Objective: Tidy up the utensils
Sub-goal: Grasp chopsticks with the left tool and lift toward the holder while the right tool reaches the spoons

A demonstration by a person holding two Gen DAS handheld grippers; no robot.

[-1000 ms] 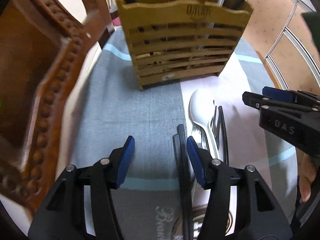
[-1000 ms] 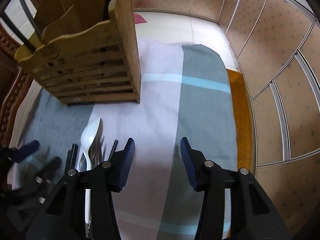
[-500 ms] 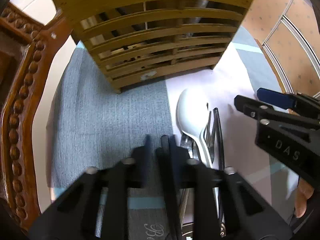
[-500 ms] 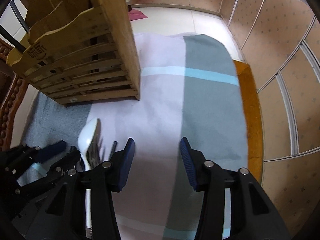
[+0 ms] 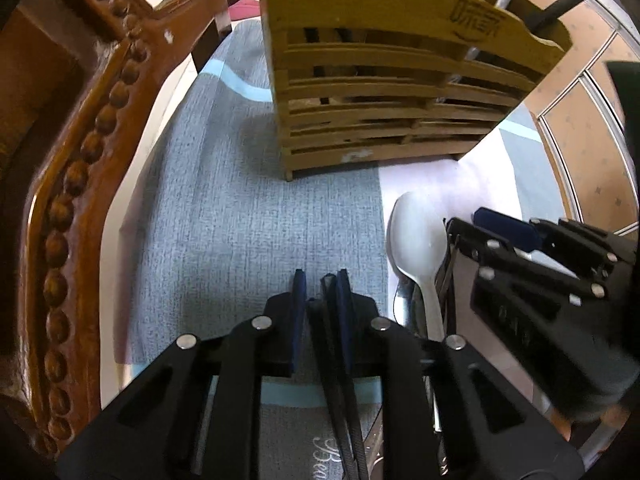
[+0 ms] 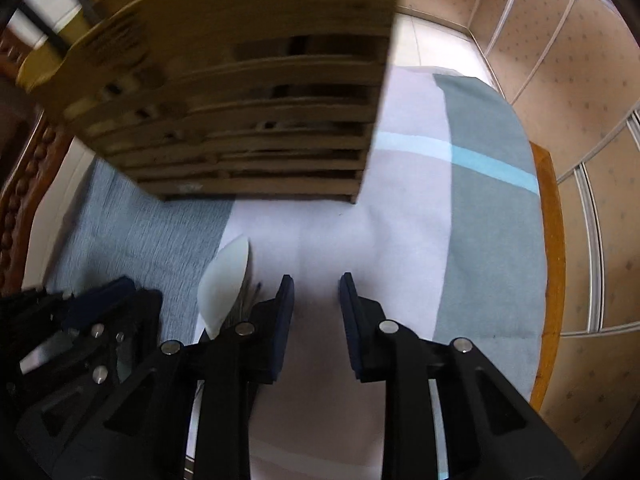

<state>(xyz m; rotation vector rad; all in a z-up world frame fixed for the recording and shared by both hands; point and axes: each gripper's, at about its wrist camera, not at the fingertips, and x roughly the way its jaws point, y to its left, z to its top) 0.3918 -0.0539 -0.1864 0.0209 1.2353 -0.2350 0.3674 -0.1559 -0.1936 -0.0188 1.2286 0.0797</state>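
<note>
Seen from the left wrist, the left tool (image 5: pixel 320 286) sits at the lower centre of the frame, its blue pads drawn narrow around a pair of black chopsticks (image 5: pixel 340 392); the jaws are easing apart slightly, with the sticks between them and lying against the right-hand pad. The sticks run back toward the bottom edge of the frame over a grey-blue cloth (image 5: pixel 240 232) spread on the desk. Just right of the tool, a white spoon (image 5: pixel 416 240) lies bowl-up at the edge of a pale lilac panel of the cloth, with dark metal cutlery beside it, too crowded to tell apart. A slatted wooden utensil holder (image 5: pixel 384 92) stands upright at the top centre, with dark handles poking out at its upper right. A carved wooden chair (image 5: pixel 80 152) curves down the left side. The right tool (image 5: pixel 500 232) reaches in from the right edge, near the spoon. From the right wrist, the right tool (image 6: pixel 316 292) is at the lower centre, its jaws closing with a moderate gap and only bare lilac cloth between them. The spoon (image 6: pixel 226 280) lies just left of its left pad, and the holder (image 6: pixel 240 100), blurred, fills the upper left.
</note>
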